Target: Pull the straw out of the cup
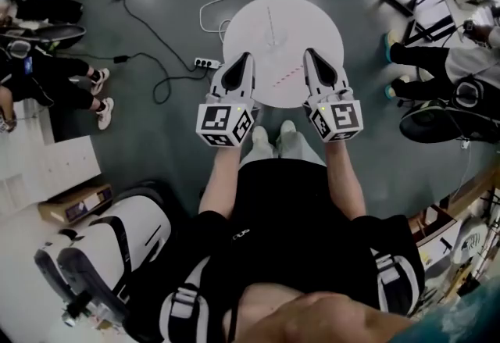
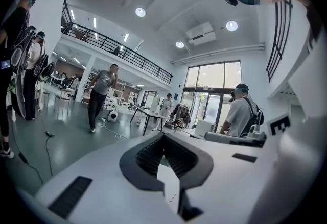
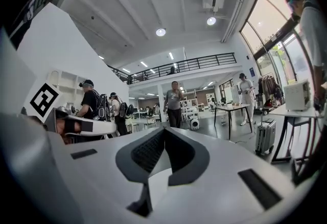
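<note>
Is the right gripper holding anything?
No, the right gripper has its jaws pressed together with nothing between them.

Head view: my grip on the left gripper [image 1: 248, 57] and the right gripper [image 1: 310, 53] is hidden beneath their bodies. Both cover the near rim of the round table [image 1: 281, 9]. Thin upright shape [image 1: 270, 29] at table centre: too faint to identify. Striped line [image 1: 290, 71] between them: too small to name. The left edge crops a seated person [image 1: 47, 77].
</note>
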`<state>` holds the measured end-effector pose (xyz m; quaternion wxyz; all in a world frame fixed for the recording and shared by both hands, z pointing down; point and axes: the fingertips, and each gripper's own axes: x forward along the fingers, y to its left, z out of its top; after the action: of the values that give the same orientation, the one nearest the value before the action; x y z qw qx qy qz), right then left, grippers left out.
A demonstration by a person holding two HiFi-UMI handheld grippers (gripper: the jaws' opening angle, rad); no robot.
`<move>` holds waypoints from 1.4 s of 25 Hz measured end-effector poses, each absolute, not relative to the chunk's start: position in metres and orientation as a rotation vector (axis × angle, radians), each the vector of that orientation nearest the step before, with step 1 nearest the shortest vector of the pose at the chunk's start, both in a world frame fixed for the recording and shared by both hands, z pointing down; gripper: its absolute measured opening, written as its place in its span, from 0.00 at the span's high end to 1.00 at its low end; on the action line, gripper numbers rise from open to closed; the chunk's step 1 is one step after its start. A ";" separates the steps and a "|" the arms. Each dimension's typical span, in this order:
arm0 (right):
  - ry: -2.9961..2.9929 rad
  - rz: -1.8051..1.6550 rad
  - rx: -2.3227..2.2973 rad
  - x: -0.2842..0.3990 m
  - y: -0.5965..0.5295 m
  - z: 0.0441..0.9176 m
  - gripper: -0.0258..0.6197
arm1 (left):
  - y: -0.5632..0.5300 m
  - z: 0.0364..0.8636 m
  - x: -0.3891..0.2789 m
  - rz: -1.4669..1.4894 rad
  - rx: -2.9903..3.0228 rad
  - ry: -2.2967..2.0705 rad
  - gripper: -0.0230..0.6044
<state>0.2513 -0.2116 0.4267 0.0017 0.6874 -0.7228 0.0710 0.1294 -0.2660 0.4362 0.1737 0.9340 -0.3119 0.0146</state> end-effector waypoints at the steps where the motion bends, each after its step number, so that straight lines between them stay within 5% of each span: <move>1: -2.264 0.239 2.140 0.252 -0.216 0.432 0.93 | -0.267 0.440 0.129 0.052 2.640 -0.895 0.95; 35: -2.158 0.514 1.655 0.242 -0.342 0.596 0.87 | -0.280 0.531 0.054 0.167 2.371 -1.102 0.95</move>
<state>0.2419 -0.3424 0.5964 0.1858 0.5875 -0.7661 0.1826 0.0537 -0.2800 0.5312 0.2581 0.8744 -0.4063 0.0615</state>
